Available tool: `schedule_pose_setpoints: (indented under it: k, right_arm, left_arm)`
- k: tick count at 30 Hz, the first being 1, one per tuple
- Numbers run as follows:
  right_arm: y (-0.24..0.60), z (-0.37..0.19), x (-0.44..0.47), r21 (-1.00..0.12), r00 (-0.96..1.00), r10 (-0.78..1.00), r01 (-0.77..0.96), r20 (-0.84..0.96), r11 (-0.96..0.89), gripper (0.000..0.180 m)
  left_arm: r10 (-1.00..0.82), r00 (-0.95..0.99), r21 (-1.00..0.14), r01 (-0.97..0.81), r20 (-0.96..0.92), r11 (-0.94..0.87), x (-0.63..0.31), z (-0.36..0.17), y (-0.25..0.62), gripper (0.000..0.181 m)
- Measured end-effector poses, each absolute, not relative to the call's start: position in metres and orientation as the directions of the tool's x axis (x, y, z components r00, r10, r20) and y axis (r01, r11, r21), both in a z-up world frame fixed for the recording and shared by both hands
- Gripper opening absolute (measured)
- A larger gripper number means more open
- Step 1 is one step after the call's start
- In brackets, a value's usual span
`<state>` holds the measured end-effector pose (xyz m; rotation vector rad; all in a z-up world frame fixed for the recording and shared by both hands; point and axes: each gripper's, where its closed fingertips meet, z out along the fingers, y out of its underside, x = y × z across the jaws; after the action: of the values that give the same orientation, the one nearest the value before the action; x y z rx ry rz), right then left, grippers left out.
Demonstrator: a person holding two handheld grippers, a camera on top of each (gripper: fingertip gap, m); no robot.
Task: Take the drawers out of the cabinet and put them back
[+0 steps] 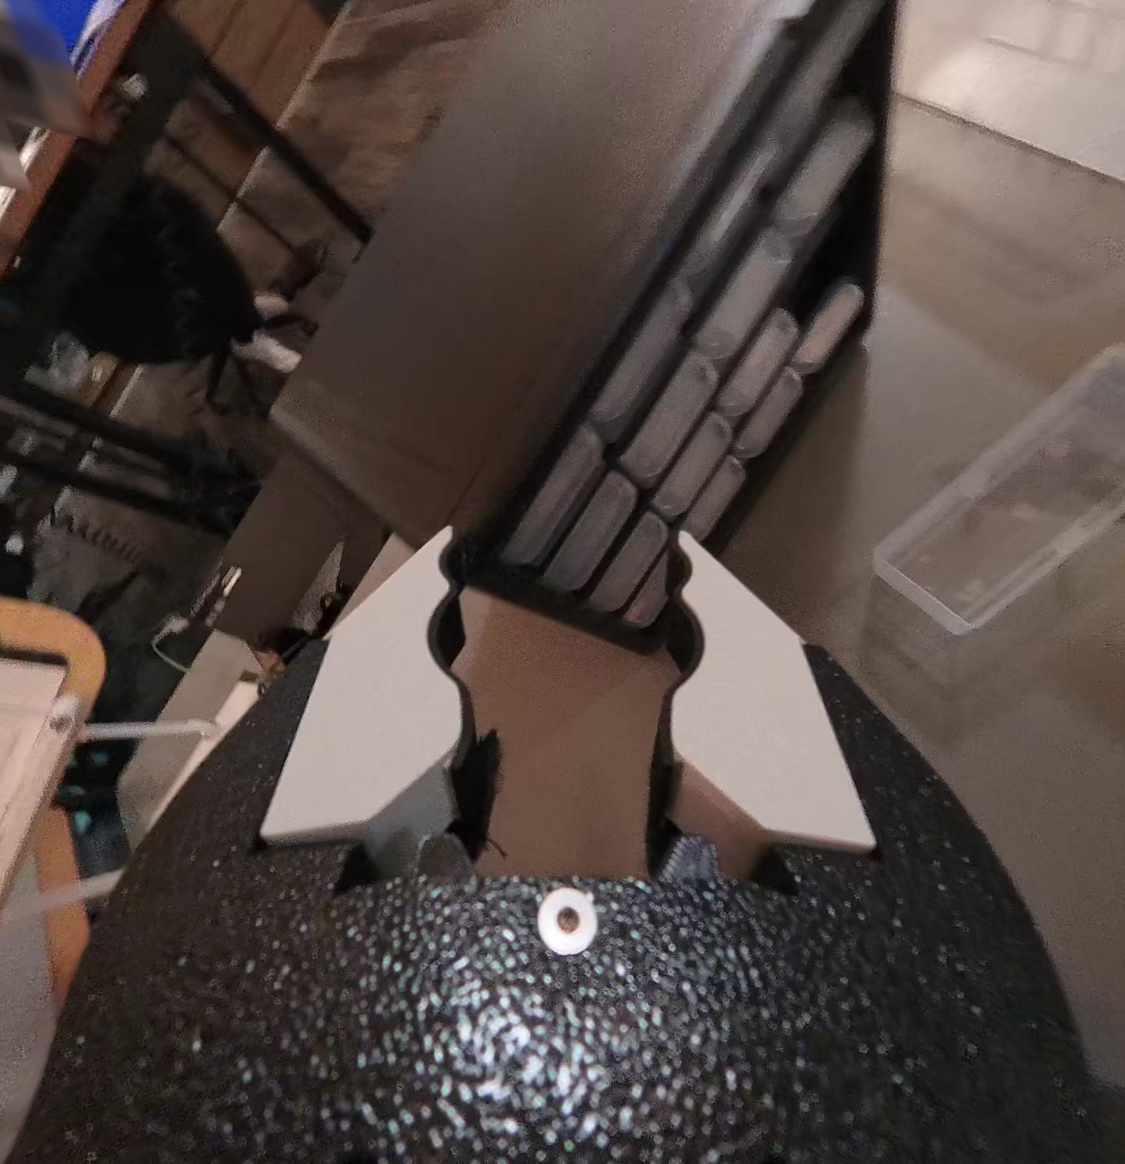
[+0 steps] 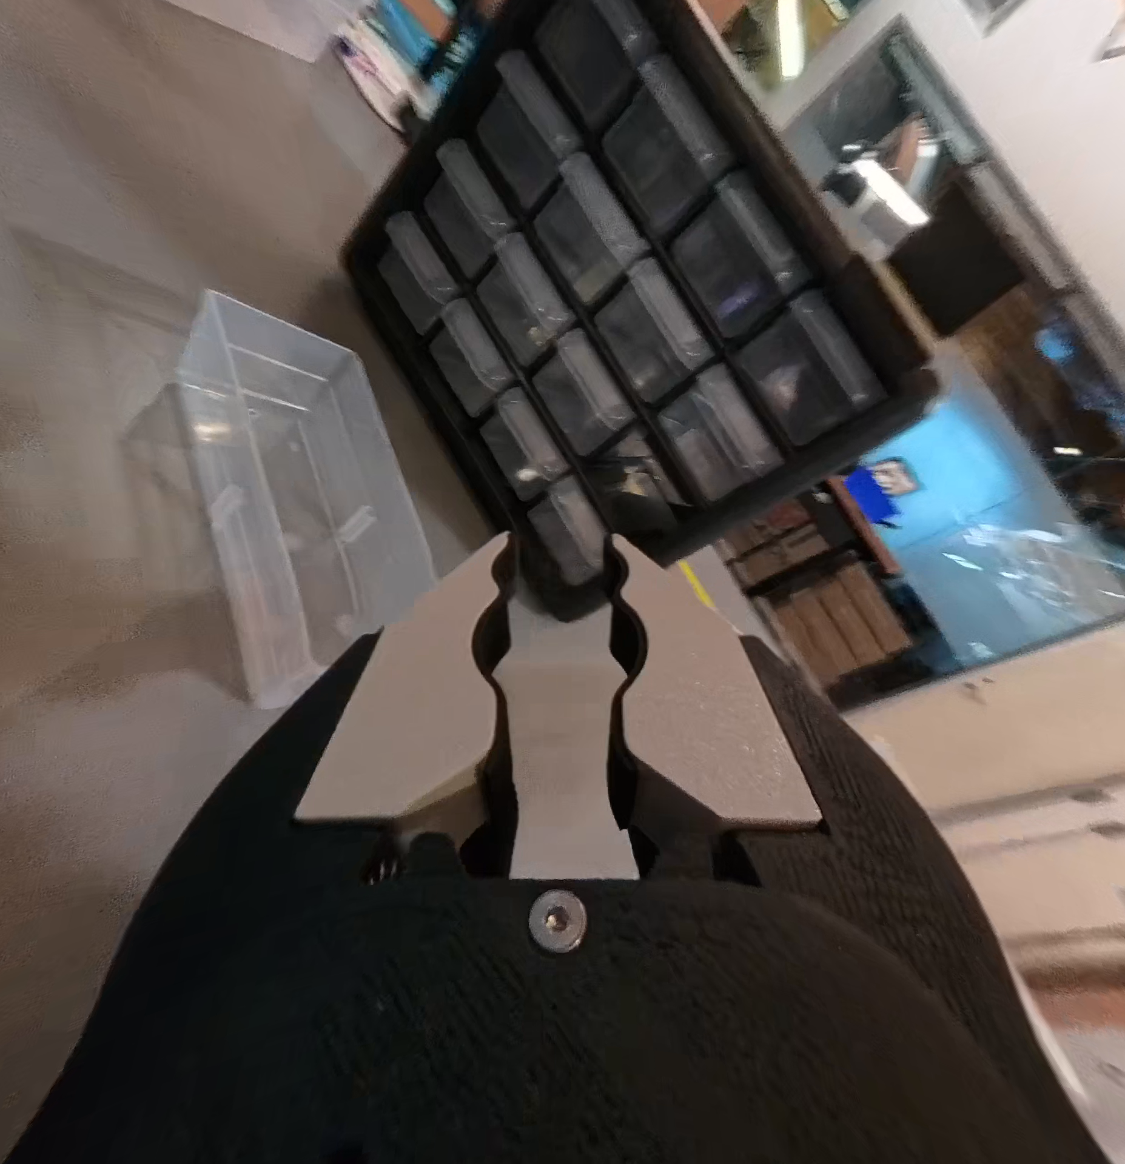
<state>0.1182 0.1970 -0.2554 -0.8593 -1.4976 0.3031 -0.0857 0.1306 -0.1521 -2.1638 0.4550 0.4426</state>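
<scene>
A: Your left gripper [image 1: 563,567] stands with its jaws spread and nothing between them, tips just short of the near corner of the black cabinet [image 1: 610,604]. From this side the cabinet shows edge-on, its rows of clear drawers [image 1: 660,434] blurred.

B: And the right?

A: Your right gripper [image 2: 559,554] has a narrower gap, and the tips sit either side of the lowest corner drawer [image 2: 569,535]. Whether they touch it I cannot tell; the picture is smeared. In the right wrist view the cabinet front [image 2: 616,296] faces you, tilted, a grid of drawers seated in their slots.

B: Any drawer out?

A: One clear drawer [image 2: 276,479] lies on the grey table [image 2: 74,567], well apart from the cabinet. The left wrist view shows it too [image 1: 1013,497].
</scene>
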Motion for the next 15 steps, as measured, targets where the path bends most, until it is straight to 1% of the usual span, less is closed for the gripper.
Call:
schedule_pose_setpoints:
  k: [1,3,5,6,7,8,9,11,13,15]
  right_arm:
    - [0.188,-0.260,0.116,-0.685,0.041,0.710,0.305,0.703,0.662,0.033]
    - [0.164,-0.266,0.112,-0.764,-0.093,0.799,0.243,0.594,0.597,0.049]
    - [0.150,-0.273,0.110,-0.810,-0.187,0.845,0.242,0.501,0.534,0.071]
    - [0.149,-0.279,0.110,-0.820,-0.214,0.865,0.280,0.454,0.500,0.087]
    - [0.150,-0.286,0.110,-0.823,-0.227,0.883,0.326,0.410,0.466,0.097]
    - [0.153,-0.294,0.110,-0.821,-0.230,0.898,0.367,0.376,0.438,0.105]
    - [0.156,-0.301,0.110,-0.815,-0.233,0.907,0.400,0.351,0.419,0.108]
    - [0.157,-0.317,0.110,-0.783,-0.278,0.906,0.463,0.318,0.417,0.102]
    - [0.158,-0.329,0.107,-0.736,-0.317,0.894,0.513,0.318,0.443,0.097]
    - [0.160,-0.335,0.103,-0.710,-0.329,0.899,0.556,0.289,0.432,0.096]
  left_arm:
    - [-0.128,0.892,-0.709,-0.424,-0.432,-0.564,-0.094,-0.152,0.129,0.062]
    - [-0.111,0.925,-0.753,-0.361,-0.363,-0.550,-0.104,-0.160,0.129,0.064]
    - [-0.107,0.922,-0.715,-0.359,-0.373,-0.601,-0.121,-0.172,0.127,0.075]
    - [-0.069,0.910,-0.709,-0.364,-0.409,-0.603,-0.132,-0.170,0.128,0.071]
    - [-0.047,0.906,-0.724,-0.366,-0.420,-0.584,-0.138,-0.165,0.131,0.066]
    - [-0.064,0.916,-0.746,-0.362,-0.396,-0.559,-0.135,-0.163,0.134,0.065]
    - [-0.098,0.924,-0.761,-0.362,-0.370,-0.538,-0.130,-0.163,0.136,0.066]
    - [-0.139,0.916,-0.768,-0.393,-0.377,-0.505,-0.126,-0.163,0.137,0.068]
    - [-0.140,0.916,-0.762,-0.392,-0.377,-0.516,-0.129,-0.166,0.135,0.067]
    - [-0.135,0.922,-0.765,-0.376,-0.362,-0.523,-0.133,-0.168,0.134,0.067]
